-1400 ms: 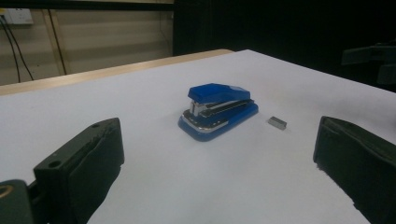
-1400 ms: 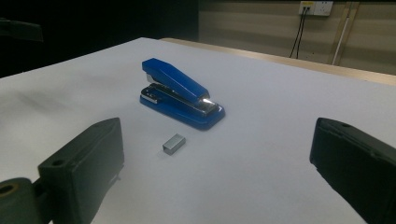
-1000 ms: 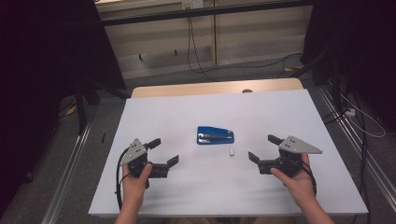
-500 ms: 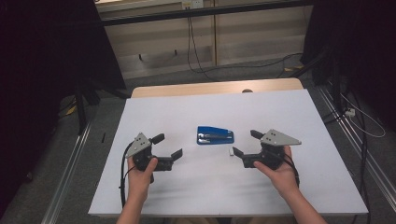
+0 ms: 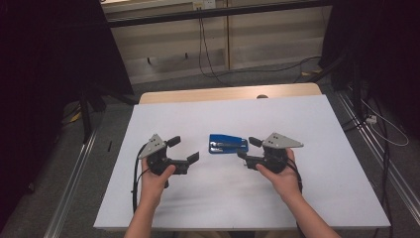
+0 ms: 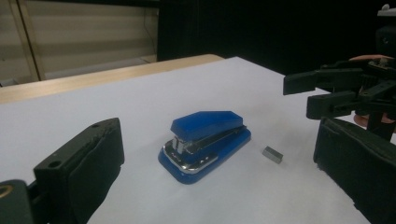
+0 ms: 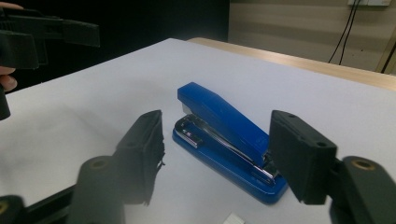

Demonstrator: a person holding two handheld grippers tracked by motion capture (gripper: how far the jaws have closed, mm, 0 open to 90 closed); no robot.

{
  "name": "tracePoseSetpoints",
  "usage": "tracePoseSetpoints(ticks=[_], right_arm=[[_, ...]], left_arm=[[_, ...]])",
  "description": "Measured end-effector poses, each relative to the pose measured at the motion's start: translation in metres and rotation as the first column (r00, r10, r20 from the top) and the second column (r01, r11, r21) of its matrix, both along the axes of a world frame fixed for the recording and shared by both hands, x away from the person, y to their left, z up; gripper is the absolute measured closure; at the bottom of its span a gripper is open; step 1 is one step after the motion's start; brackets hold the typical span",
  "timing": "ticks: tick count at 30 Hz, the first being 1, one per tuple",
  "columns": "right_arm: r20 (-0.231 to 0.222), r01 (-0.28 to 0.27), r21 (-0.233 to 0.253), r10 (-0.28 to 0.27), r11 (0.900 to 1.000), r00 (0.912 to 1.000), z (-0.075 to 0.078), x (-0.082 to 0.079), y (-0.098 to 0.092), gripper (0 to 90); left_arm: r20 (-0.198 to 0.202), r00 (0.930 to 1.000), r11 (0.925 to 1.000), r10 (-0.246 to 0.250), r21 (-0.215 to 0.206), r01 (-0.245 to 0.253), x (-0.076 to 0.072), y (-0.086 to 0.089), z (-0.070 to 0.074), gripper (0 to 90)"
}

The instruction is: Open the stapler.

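Two bare forearms reach in from the near edge, each hand gripping a black two-jaw tool: the left gripper (image 5: 181,150) angled toward the right with jaws spread wide, the right gripper (image 5: 248,148) facing it, pointing left, its jaws likewise held apart.

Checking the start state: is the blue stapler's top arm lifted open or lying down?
Down: the stapler arm lies low along its base, hinged end closed.

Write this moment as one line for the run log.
left tool: open, beside stapler | right tool: open, at stapler's end | blue stapler: on table, not gripped | staple strip: loose beside stapler
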State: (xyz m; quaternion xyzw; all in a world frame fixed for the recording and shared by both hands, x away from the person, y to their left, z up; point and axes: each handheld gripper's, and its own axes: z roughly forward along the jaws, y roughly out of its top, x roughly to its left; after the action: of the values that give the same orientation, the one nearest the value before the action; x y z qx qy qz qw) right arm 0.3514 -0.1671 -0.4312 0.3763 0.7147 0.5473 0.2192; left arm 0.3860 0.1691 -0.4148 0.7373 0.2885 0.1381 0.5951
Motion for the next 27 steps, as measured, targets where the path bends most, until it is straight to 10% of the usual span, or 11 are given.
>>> tracePoseSetpoints(ticks=[27], right_arm=[[-0.070, -0.046, -0.098, 0.039, 0.994, 0.9968, -0.003, 0.029, 0.036, 90.0]], left_arm=[[-0.049, 0.9988, 0.9992, 0.010, 0.039, -0.008, 0.037, -0.016, -0.004, 3.0]])
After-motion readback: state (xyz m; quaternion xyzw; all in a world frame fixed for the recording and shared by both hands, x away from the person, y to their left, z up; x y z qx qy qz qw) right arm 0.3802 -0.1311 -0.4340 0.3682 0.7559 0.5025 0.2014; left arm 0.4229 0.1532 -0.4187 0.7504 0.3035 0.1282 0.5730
